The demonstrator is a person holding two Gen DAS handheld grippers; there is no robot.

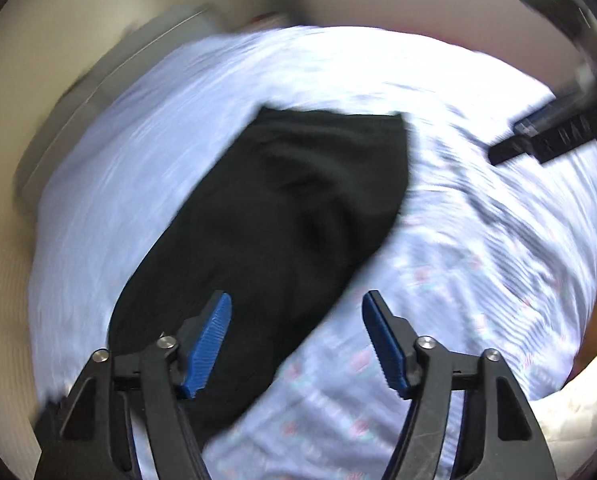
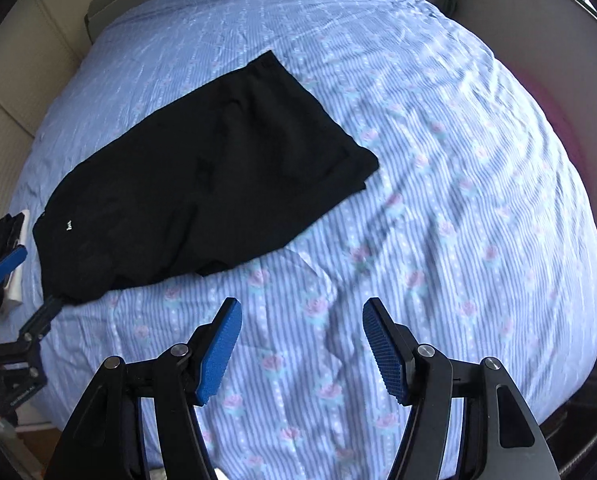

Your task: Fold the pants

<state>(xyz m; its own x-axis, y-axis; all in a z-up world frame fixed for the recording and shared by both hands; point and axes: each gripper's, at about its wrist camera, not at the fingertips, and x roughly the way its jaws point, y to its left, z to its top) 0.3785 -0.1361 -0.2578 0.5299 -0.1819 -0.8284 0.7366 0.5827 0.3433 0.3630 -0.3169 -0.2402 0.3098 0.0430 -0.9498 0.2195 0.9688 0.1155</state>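
Note:
Black pants lie folded lengthwise on a blue striped floral bedsheet, running from near left to far centre. They also show in the blurred left wrist view. My left gripper is open and empty, just above the near end of the pants; it shows at the left edge of the right wrist view. My right gripper is open and empty over bare sheet, right of the pants. Its body shows at the upper right of the left wrist view.
The bed fills both views. A beige padded headboard or wall runs along the left. A grey pillow lies at the far left corner. Small dark and white items sit at the bed's left edge.

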